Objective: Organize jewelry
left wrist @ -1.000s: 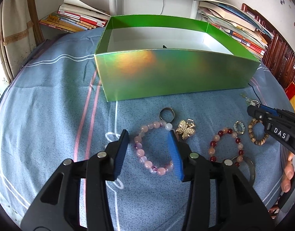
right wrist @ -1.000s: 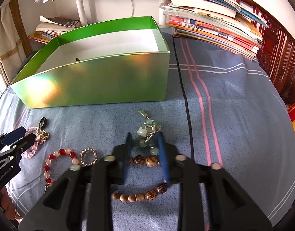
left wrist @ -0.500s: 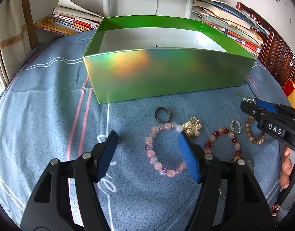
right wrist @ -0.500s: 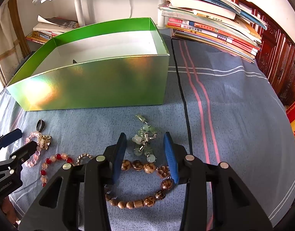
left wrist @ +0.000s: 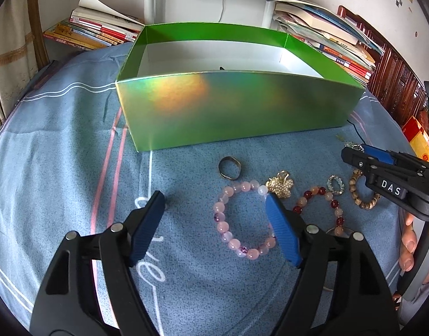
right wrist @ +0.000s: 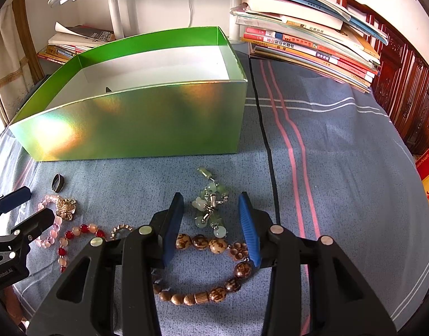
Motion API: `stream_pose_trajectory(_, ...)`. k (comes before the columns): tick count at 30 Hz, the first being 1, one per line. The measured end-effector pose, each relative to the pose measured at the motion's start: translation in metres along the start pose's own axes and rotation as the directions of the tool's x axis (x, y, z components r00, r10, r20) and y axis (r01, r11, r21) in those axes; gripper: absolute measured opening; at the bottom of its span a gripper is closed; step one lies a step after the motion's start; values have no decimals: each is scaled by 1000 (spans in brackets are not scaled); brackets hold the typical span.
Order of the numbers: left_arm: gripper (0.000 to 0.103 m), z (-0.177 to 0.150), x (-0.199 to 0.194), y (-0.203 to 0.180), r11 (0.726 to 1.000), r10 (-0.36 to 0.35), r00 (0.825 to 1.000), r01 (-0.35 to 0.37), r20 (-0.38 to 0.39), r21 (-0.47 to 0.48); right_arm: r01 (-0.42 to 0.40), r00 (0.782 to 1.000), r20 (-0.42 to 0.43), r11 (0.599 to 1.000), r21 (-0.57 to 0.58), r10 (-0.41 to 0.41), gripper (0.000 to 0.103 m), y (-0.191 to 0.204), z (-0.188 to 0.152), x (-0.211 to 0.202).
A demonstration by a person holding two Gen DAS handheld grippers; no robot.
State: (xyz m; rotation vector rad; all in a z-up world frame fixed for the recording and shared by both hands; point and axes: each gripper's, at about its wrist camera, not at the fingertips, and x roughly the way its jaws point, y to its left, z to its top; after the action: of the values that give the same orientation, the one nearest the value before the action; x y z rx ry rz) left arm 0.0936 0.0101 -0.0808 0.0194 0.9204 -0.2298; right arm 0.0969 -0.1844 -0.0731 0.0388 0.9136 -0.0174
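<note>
Left wrist view: left gripper (left wrist: 215, 225) spread wide, empty, over the pink bracelet (left wrist: 243, 219) lying before the green box (left wrist: 236, 112). Right wrist view: right gripper (right wrist: 213, 225) open, empty, flanking the jade charm (right wrist: 210, 205) above the wooden bracelet (right wrist: 206, 271).

far: shiny green open cardboard box (left wrist: 236, 112) on blue striped cloth (left wrist: 60, 168)
near, left to right: pink bead bracelet (left wrist: 236, 224), red-and-peach bead bracelet (left wrist: 320, 204), brown wooden bead bracelet (right wrist: 211, 274)
behind box: stacked books (right wrist: 306, 44)

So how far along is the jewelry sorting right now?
Barely started. The green box shows only one small dark item inside. Nothing is in hand: the left gripper and right gripper are open. The pink bracelet, brown bead bracelet and other pieces remain on the cloth.
</note>
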Motion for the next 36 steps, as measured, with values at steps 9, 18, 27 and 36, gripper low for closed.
stream_pose_trajectory(9,68,-2,-1,0,1000,5,1000,-5,13,-15,3,1000,-1,1000,-2,-3,41,1,0,0)
stream_pose_trajectory(18,46,-2,-3,2,999,46,999,-45,29,-19,12,1000,1,1000,-8,-12,41,4,1,1)
stream_pose_trajectory(27,48,-3,-2,-1,998,58,998,-58,28,-2,20,1000,5,1000,-10,-20,42,6,1,0)
stream_pose_trajectory(36,51,-3,0,-5,998,66,997,-67,28,12,30,999,11,999,-16,-30,43,7,0,0)
